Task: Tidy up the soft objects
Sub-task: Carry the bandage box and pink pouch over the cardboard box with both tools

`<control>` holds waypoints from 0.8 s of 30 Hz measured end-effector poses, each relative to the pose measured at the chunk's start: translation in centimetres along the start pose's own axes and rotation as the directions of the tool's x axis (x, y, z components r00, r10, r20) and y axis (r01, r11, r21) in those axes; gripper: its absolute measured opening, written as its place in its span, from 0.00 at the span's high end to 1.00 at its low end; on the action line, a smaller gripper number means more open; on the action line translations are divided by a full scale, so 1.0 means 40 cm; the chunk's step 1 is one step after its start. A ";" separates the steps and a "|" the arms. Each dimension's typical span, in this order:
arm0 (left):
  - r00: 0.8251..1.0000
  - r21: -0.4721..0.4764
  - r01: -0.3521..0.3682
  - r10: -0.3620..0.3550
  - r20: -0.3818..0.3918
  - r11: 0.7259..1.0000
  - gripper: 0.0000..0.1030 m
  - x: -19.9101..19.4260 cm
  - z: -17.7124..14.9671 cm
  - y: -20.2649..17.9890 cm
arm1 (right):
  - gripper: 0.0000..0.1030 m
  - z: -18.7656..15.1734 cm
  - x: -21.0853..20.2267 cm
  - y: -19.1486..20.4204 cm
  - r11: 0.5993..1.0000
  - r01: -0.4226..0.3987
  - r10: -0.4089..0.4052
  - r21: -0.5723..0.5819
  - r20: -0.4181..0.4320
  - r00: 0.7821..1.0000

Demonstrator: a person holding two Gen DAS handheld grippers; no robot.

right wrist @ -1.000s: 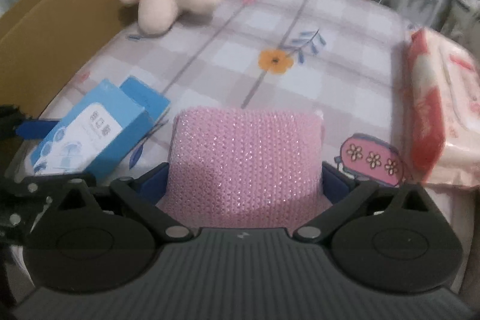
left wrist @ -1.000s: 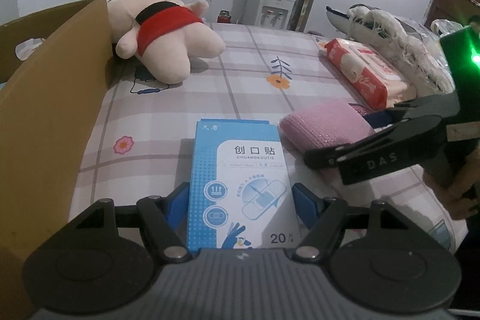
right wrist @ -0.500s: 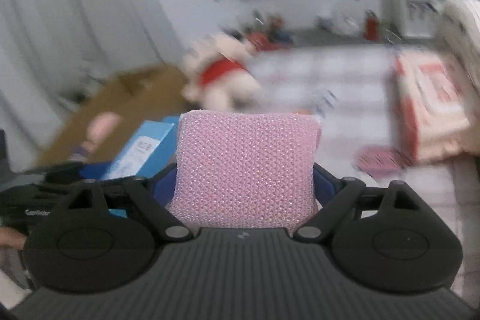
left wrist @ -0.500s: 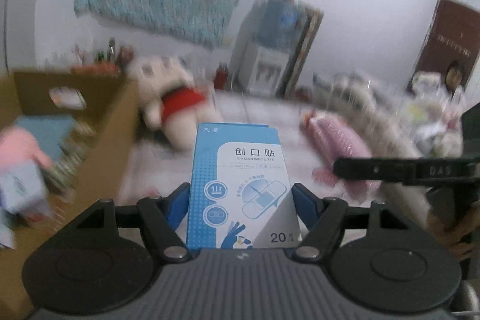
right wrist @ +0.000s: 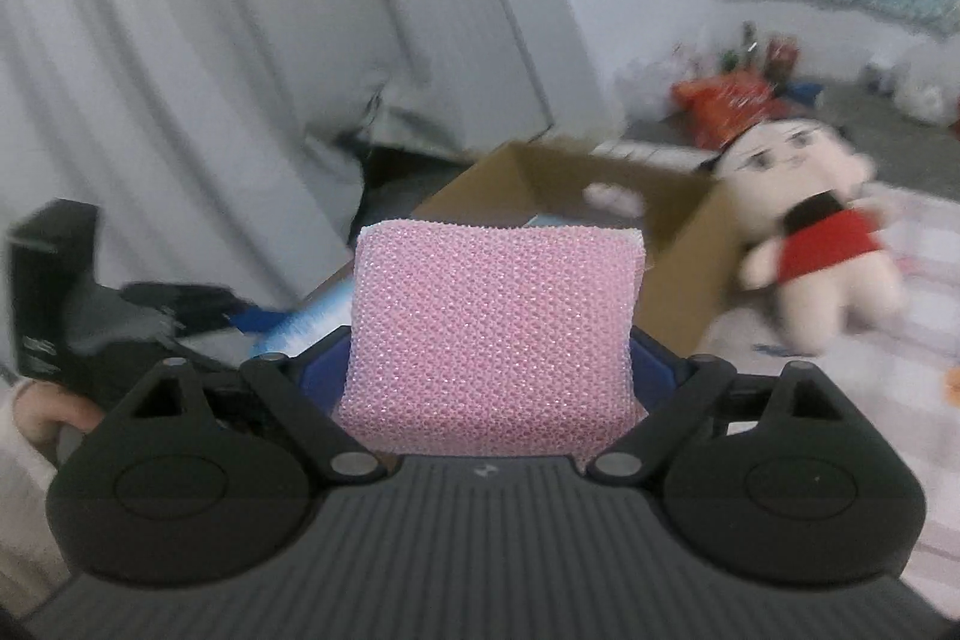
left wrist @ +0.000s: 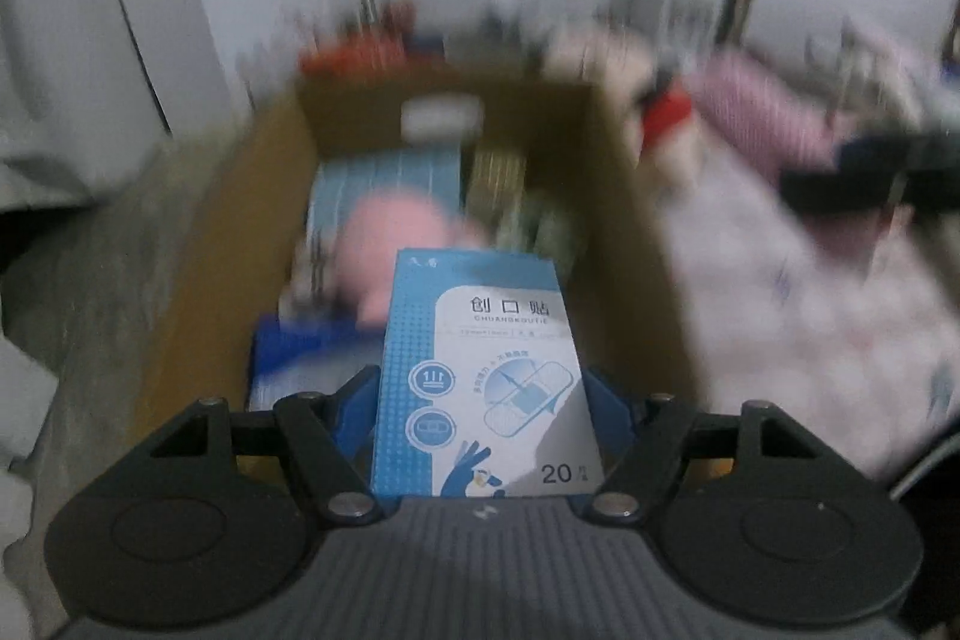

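Note:
My left gripper (left wrist: 483, 400) is shut on a blue plaster box (left wrist: 480, 340) and hangs over the open cardboard box (left wrist: 630, 244). Inside that box lie a pink soft item (left wrist: 396, 232), blue packs and other things, all blurred. My right gripper (right wrist: 489, 376) is shut on a pink knitted sponge (right wrist: 492, 328), held up above the bed with the cardboard box (right wrist: 678, 268) just beyond it. A plush doll (right wrist: 810, 244) in a red top lies on the bed to the right of the cardboard box. The blue plaster box (right wrist: 312, 319) also shows at the sponge's left.
A grey curtain (right wrist: 180, 40) hangs behind and left of the box. The checked bed sheet (right wrist: 870, 400) stretches to the right. A person's hand (right wrist: 48, 412) holds the left gripper's handle. Clutter (right wrist: 726, 94) lies on the floor beyond the box.
Both grippers have lifted off the bed with their loads and swung left towards the cardboard box. The left one is now over its opening; the right one faces it.

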State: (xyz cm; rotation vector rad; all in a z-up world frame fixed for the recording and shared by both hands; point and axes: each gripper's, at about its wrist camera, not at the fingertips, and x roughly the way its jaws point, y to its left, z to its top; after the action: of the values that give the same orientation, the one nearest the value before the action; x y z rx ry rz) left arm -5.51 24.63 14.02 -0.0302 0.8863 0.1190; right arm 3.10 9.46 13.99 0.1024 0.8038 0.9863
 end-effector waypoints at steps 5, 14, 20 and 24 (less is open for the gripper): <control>0.968 0.009 0.068 -0.064 -0.243 0.998 0.29 0.144 -0.056 0.072 | 0.11 -0.002 0.130 0.061 1.000 -0.007 0.005 -0.022 -0.081 0.997; 0.911 0.073 0.043 -0.009 -0.412 0.996 0.24 0.260 -0.081 0.088 | 0.10 -0.027 0.250 0.081 0.999 0.012 -0.019 -0.042 -0.157 0.987; 0.931 0.069 0.044 -0.015 -0.365 0.997 0.16 0.221 -0.060 0.108 | 0.10 -0.034 0.234 0.058 0.997 0.048 -0.056 -0.058 -0.156 0.986; 0.943 -0.024 0.033 -0.039 -0.329 0.999 0.31 0.294 -0.047 0.134 | 0.09 -0.040 0.227 0.052 0.998 0.055 -0.061 -0.040 -0.163 0.985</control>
State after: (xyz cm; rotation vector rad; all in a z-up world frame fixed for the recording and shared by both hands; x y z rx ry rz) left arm -0.25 30.88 3.85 -0.0853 1.2195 0.0885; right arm 3.27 17.26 8.64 -0.0336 0.9350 0.9620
